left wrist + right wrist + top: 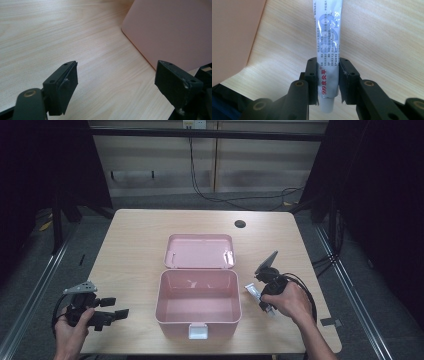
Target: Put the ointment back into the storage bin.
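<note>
Ointment tube (328, 60) sits clamped near its cap end in my right claw (329, 81), low over the counter (135, 245) beside the pink box (197, 320). My left claw (115, 82) gapes wide, holding nothing.

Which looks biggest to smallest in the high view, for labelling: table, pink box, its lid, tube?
1. table
2. pink box
3. lid, slightly smaller, though it lies farther from the camera
4. tube, smallest, partly hidden by the right tongs

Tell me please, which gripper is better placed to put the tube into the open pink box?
The right. The right gripper is already shut on the white tube, just beside the open pink box. The left gripper stands open, holding nothing, on the box's other side.
</note>
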{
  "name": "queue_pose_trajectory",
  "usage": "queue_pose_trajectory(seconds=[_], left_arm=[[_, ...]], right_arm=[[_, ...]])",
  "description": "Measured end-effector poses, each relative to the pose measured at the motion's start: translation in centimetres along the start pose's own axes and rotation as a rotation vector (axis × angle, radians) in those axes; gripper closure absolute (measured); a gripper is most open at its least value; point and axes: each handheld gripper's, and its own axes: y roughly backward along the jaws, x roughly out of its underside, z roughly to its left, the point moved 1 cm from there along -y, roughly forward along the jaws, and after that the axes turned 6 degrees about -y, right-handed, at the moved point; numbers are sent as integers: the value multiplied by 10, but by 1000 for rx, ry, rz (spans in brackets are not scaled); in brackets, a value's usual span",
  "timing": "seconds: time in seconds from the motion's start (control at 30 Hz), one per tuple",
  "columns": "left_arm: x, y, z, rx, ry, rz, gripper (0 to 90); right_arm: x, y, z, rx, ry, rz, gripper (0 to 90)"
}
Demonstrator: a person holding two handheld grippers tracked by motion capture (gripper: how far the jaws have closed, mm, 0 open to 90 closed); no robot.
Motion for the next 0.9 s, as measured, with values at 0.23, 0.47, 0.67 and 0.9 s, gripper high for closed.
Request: queue_pose_trajectory(seconds=[0.23, 0.47, 0.67, 0.9], left_arm=[[0, 0, 0, 2, 0, -1, 182], [0, 0, 0, -2, 2, -4, 171], [0, 1, 1, -5, 9, -5, 164], [0, 0, 1, -5, 10, -5, 164]], right_arm=[[3, 3, -3, -4, -28, 16, 713], [5, 11, -6, -10, -37, 15, 712], [8, 24, -7, -31, -1, -2, 712], [13, 37, -13, -26, 6, -7, 712]])
